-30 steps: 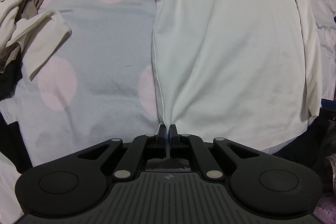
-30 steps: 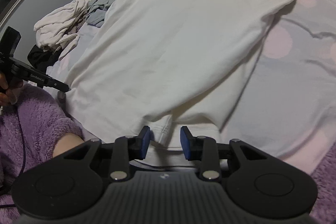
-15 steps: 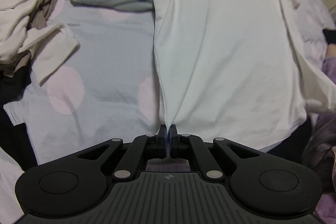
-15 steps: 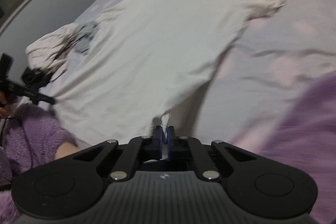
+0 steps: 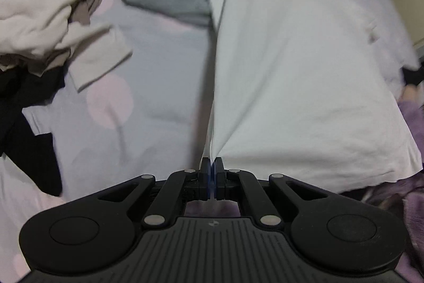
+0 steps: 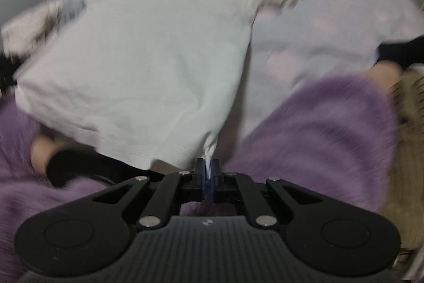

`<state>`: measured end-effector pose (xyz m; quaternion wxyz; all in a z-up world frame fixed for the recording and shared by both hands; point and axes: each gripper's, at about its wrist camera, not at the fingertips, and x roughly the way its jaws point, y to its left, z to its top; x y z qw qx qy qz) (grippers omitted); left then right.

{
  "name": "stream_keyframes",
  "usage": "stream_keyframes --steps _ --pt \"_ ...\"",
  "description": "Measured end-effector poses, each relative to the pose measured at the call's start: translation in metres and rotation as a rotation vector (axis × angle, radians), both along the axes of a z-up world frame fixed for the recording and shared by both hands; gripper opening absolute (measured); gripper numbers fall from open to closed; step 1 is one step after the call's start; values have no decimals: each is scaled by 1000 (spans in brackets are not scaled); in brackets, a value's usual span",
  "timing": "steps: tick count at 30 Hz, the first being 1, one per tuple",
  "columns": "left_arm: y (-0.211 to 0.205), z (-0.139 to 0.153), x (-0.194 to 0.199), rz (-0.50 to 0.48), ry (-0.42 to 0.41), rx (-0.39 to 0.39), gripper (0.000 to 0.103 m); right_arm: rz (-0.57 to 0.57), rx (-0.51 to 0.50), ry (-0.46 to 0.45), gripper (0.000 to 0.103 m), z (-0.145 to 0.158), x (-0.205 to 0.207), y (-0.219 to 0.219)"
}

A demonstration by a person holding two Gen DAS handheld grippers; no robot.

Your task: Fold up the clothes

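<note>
Now both clamped on the near hem of the white T-shirt point(image 5: 304, 65): left gripper point(image 5: 211, 171) at one bottom corner, right gripper point(image 6: 209, 171) at the other, garment stretching lengthwise away over the bed sheet point(image 5: 159, 65), collar farthest, beside the heap of unfolded clothes point(image 5: 47, 4).

The left tool point(image 5: 211, 171) is matte black: two flat linkage arms joined by round silver pivot pins, broad rounded lobes with a shallow disc recess at either side, and a ribbed grey-black housing nearest the camera bearing a tiny pale mark at its centre. Its pads show a blue edge. The right tool point(image 6: 209, 171) has the same build, with blue pad faces. The person wears fuzzy purple sleeves point(image 6: 318, 139), blurred, and a black cuff point(image 6: 69, 163) at the left.
</note>
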<state>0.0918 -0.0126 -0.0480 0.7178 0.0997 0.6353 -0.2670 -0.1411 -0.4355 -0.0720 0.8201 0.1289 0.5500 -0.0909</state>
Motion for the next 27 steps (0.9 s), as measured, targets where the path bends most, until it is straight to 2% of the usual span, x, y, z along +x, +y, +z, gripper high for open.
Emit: stream_keyframes --steps 2,5,13,16,18,21,25,27 --pt "-3 -14 1 -17 -12 63 0 22 27 41 4 -22 7 2" --pt "-9 -29 6 -33 -11 127 0 55 41 80 4 -40 16 5" --pt "-4 -46 14 -23 66 130 3 159 21 174 4 -63 27 13" --pt "1 -48 17 -11 98 112 16 194 12 203 4 -70 29 18" --pt "3 -50 18 -11 123 95 28 204 16 217 4 -73 30 17" --pt "5 -54 19 -19 157 88 37 210 29 237 5 -76 30 14" --pt "-1 -62 17 -67 184 112 37 207 42 238 5 -70 26 12" --pt "-4 -65 14 -98 184 124 22 191 46 219 7 -63 22 8"
